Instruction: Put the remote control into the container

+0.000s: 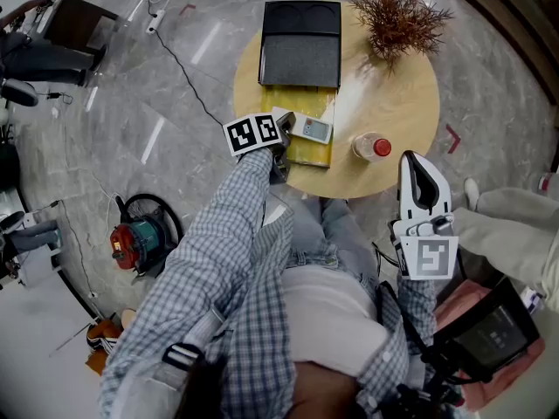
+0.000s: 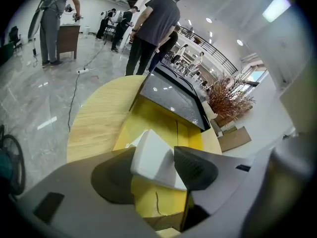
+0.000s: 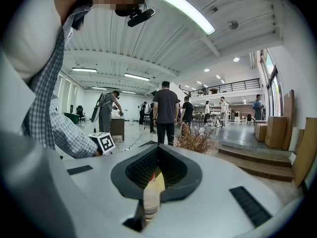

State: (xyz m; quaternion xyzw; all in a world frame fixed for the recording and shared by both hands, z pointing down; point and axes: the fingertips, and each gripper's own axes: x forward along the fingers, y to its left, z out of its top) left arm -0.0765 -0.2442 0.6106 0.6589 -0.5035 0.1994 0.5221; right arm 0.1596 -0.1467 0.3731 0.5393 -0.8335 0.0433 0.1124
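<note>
The white remote control (image 1: pixel 311 128) lies on the yellow inside of the container (image 1: pixel 306 154), whose black lid (image 1: pixel 300 46) stands open at the far end. My left gripper (image 1: pixel 281 147) is at the remote's left end, at the table's near edge. In the left gripper view the remote (image 2: pixel 148 145) sits tilted between the two dark pads of that gripper (image 2: pixel 153 156), which stand wide and look open around it. My right gripper (image 1: pixel 423 177) hangs off the table's right near edge, jaws together and empty (image 3: pixel 157 180).
On the round wooden table (image 1: pixel 402 103) stand a red-capped bottle (image 1: pixel 372 147) and a dried brown plant (image 1: pixel 397 11). A red and teal machine (image 1: pixel 135 234) and a cable lie on the floor at the left. Several people stand beyond the table (image 2: pixel 153 29).
</note>
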